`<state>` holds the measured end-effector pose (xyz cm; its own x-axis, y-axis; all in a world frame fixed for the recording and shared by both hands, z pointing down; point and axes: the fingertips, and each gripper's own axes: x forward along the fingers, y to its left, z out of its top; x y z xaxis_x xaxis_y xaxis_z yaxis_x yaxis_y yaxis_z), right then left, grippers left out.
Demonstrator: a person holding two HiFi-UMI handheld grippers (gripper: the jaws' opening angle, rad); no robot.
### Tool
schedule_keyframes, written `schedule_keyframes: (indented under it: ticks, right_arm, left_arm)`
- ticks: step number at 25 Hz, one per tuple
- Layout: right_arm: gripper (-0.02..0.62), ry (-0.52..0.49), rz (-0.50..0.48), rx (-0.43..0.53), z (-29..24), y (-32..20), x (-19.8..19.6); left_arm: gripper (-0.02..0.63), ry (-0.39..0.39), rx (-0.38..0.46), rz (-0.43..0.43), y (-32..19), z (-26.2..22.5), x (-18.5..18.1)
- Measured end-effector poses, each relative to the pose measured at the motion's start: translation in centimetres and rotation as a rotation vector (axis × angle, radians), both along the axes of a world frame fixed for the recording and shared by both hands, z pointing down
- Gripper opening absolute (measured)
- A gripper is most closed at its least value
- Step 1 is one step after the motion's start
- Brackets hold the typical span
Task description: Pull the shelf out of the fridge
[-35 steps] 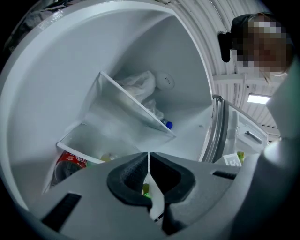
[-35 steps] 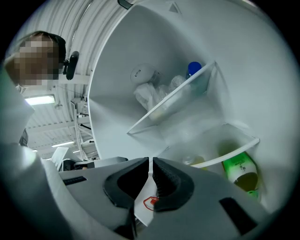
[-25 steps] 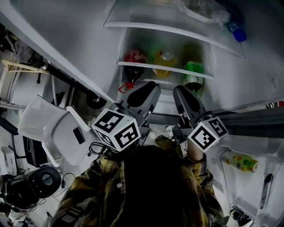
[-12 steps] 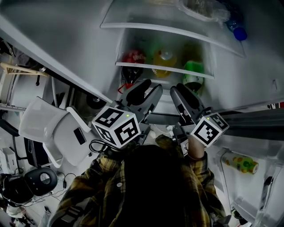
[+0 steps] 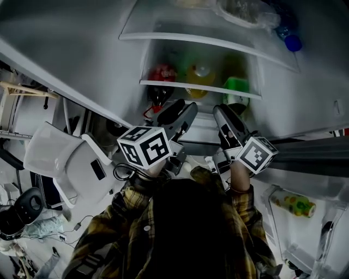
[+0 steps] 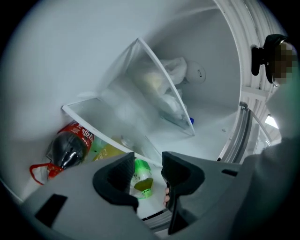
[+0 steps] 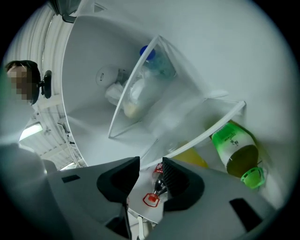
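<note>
The lower glass shelf [image 5: 199, 87] spans the fridge, its white front edge also showing in the left gripper view [image 6: 93, 127] and the right gripper view [image 7: 211, 125]. Behind it lie a cola bottle [image 5: 162, 73], a yellow bottle [image 5: 200, 72] and a green bottle [image 5: 235, 86]. My left gripper [image 5: 179, 111] [image 6: 147, 168] and right gripper [image 5: 229, 117] [image 7: 151, 173] hang side by side just below and in front of that edge. Both have just been opening their jaws and stand open. Nothing is between the jaws.
An upper glass shelf [image 5: 207, 39] carries a plastic bag [image 5: 245, 11] and a blue-capped bottle [image 5: 292, 41]. The open fridge door at the right holds a bottle [image 5: 292, 199]. A white chair [image 5: 65, 161] stands at the left, outside the fridge.
Both grippers went from nearly shut to wide open. Both sank a little and rolled, ending slightly lower under the lower shelf's edge.
</note>
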<state>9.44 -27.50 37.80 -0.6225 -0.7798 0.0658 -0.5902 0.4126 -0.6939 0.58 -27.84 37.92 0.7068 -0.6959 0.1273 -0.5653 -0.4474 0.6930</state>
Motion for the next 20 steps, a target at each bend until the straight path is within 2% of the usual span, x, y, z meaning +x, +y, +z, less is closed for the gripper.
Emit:
schedule_keyframes:
  ticks: [11,20]
  right_arm:
    - [0.140,-0.020,0.010,-0.062,2.3,-2.3,0.3]
    - [0.140,-0.051,0.029,-0.112,3.9,-4.9,0.4]
  left_arm:
    - [0.175,0.055,-0.114,-0.012,-3.0,3.2,1.2]
    - [0.176,0.164,-0.203,-0.053,-5.7,4.6,1.5]
